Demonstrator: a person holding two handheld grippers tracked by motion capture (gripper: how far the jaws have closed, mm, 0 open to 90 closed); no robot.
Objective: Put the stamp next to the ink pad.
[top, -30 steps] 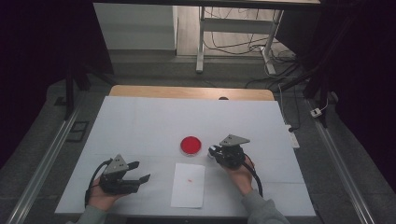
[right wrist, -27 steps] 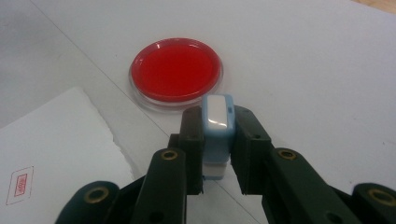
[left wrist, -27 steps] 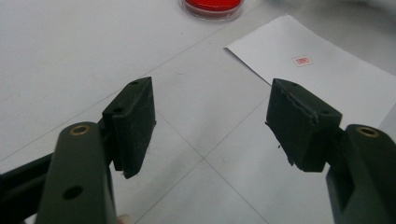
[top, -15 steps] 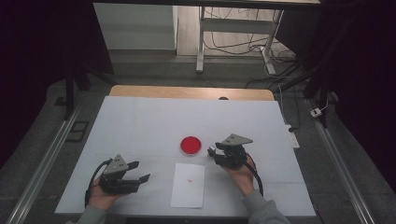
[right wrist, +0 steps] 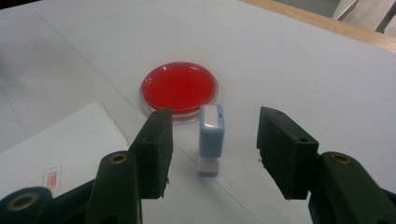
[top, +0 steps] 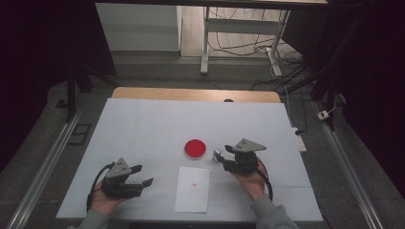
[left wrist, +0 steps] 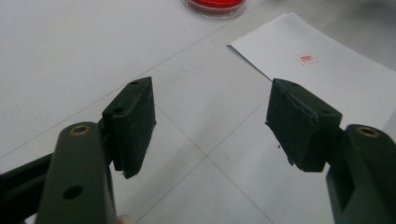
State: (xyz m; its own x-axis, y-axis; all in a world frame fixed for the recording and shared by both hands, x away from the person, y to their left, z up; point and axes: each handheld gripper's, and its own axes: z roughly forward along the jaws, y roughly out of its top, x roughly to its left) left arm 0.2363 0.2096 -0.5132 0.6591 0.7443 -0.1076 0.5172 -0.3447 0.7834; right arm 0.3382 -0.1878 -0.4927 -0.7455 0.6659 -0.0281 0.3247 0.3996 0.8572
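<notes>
A small blue stamp [right wrist: 211, 139] is seen standing upright on the white table [top: 143, 124], just beside the red ink pad [right wrist: 179, 88] and a little right of the middle of the surface. The right gripper [right wrist: 212, 154] is held around it with its jaws spread apart, one on each side and neither touching, so the stamp is judged to be standing free between the pads and not grasped. In the high view the same gripper [top: 220, 160] is seen low over the table with the stamp [top: 216, 153] at its tips. The stamp is set on its printing end with its flat sides facing the jaws, which would suit a squeeze from both sides. A sheet of paper [top: 192, 189] lies near the front edge of the table, below the ink pad, and a small red mark [left wrist: 306, 58] is printed on it; the pad is probably kept close to the paper so that inking and printing call for only short moves. The left gripper [top: 138, 177] is held released and empty near the front left corner, its jaws wide apart above bare table, pointing toward the sheet and well away from the stamp, presumably so that the paper can be steadied if needed.
</notes>
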